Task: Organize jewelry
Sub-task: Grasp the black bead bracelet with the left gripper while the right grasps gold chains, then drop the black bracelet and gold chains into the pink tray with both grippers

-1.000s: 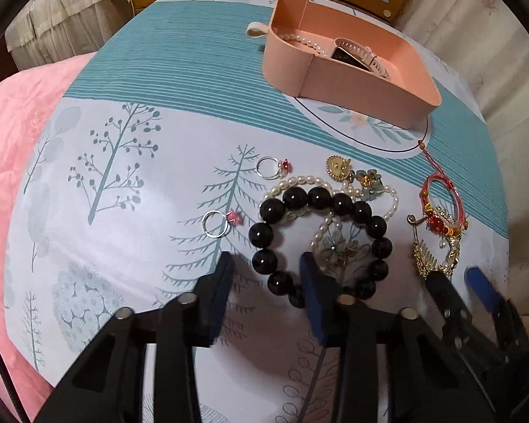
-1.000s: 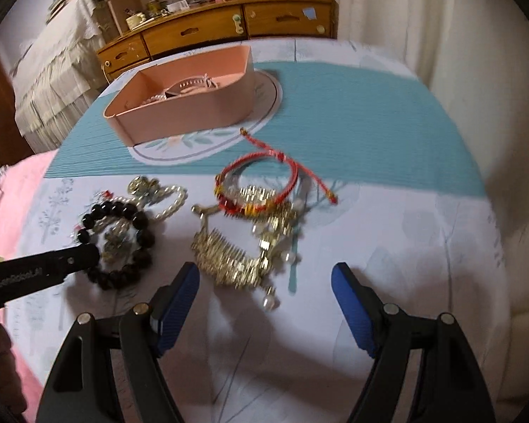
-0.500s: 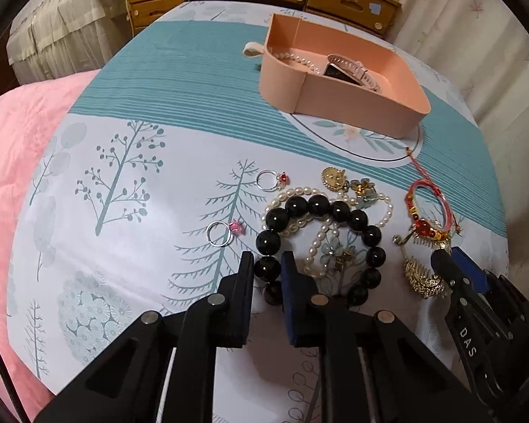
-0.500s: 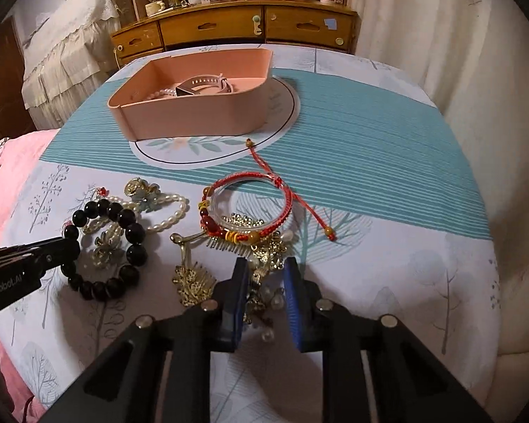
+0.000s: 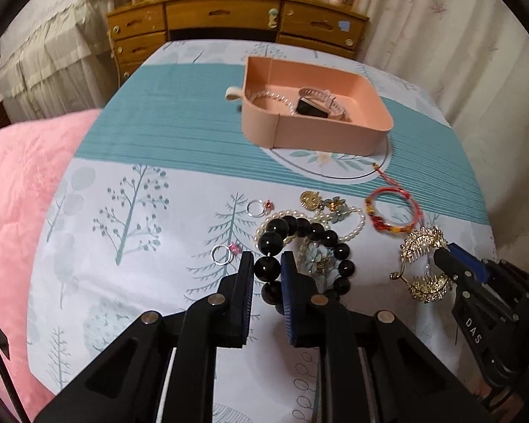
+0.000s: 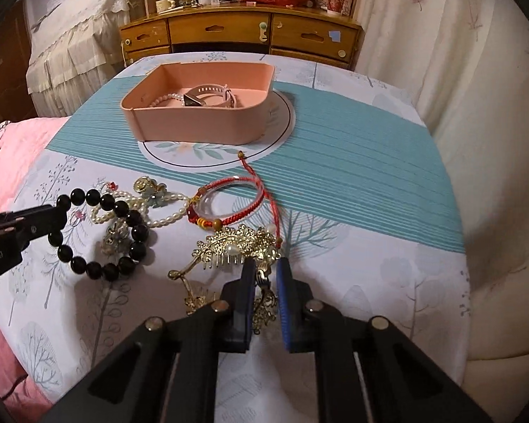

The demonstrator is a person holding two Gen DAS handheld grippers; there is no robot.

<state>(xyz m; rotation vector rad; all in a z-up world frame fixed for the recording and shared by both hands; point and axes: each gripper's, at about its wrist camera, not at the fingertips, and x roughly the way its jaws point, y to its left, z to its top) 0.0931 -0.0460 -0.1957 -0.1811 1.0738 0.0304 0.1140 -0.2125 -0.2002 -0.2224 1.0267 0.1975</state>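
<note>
Bedroom setting: wooden dresser [image 5: 229, 24] at the back, cream curtains to the right, pink quilt [image 5: 21, 190] to the left, and between them a surface under a teal-and-white tree-print cloth [image 5: 151, 211], possibly a table, though nothing under the cloth shows. Far along it, a pink organizer tray [image 5: 321, 130] with a pale-strapped watch [image 5: 317, 100] and a pearl strand already inside, so evidently the drop-off point.

Nearer, loose jewelry in a cluster: two silver rings with pink or red stones [image 5: 222, 255], a pearl necklace [image 5: 356, 220], a red cord bracelet [image 5: 393, 208], small floral pieces.

Left tool [image 5: 267, 271] closed to a narrow gap on one bead of the black bead bracelet [image 5: 303, 229], gripped at the near side so the rest of the loop hangs free of the pearls beneath. Right tool [image 6: 266, 282] likewise pinched narrow on the gold hair comb [image 6: 236, 243], taken at its near end, away from the teeth and the red cord touching its far edge.

Both pieces apparently slightly lifted; contact with the cloth hard to judge. Likely next: carry across to the tray, watching for snags.
</note>
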